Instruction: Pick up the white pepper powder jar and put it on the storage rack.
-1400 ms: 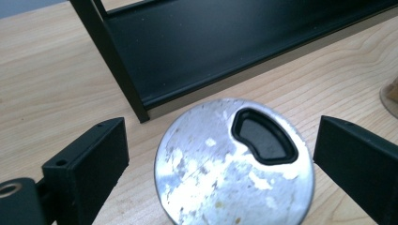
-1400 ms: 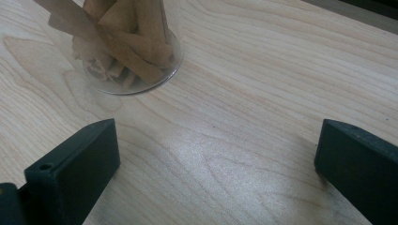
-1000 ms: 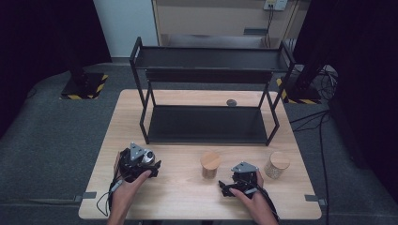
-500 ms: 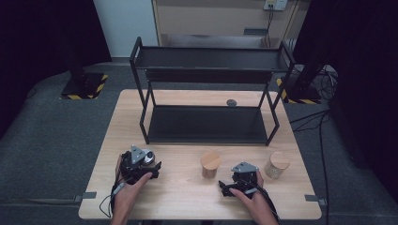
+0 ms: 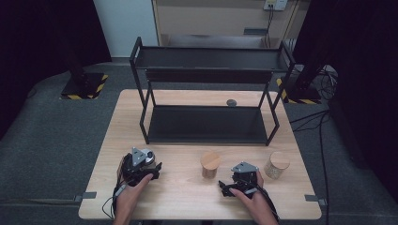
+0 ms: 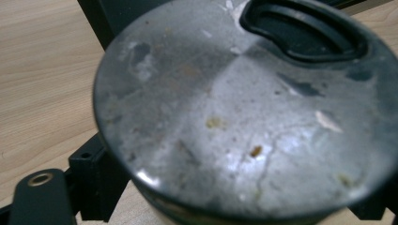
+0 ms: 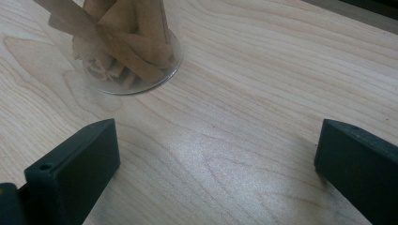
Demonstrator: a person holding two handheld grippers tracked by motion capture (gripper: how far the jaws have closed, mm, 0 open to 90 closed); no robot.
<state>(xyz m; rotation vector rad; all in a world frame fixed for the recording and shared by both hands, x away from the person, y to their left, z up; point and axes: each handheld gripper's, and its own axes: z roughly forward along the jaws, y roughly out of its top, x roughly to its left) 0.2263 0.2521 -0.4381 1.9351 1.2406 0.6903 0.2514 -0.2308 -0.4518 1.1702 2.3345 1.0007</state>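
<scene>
A jar with a scuffed grey metal lid (image 6: 244, 117) stands at the table's front left and also shows in the high view (image 5: 148, 156). My left gripper (image 5: 143, 161) reaches over it. Its black jaws stand on either side of the jar, below the lid's rim, and have just been closing around it; no pad is seen pressing. My right gripper (image 7: 216, 159) rests open on the bare wood at the front right (image 5: 243, 179). A glass jar of brown rolled sticks (image 7: 124, 47) with a wooden lid (image 5: 210, 161) stands just ahead of it to the left.
A second wooden-lidded jar (image 5: 277, 164) stands right of the right gripper. A black two-shelf rack (image 5: 206, 124) takes up the back half of the table (image 5: 187, 201). A small dark disc (image 5: 231, 102) lies behind its lower shelf.
The left hand has shifted very slightly toward the near edge over the jar. The right hand and both wooden-lidded jars have stayed put.
</scene>
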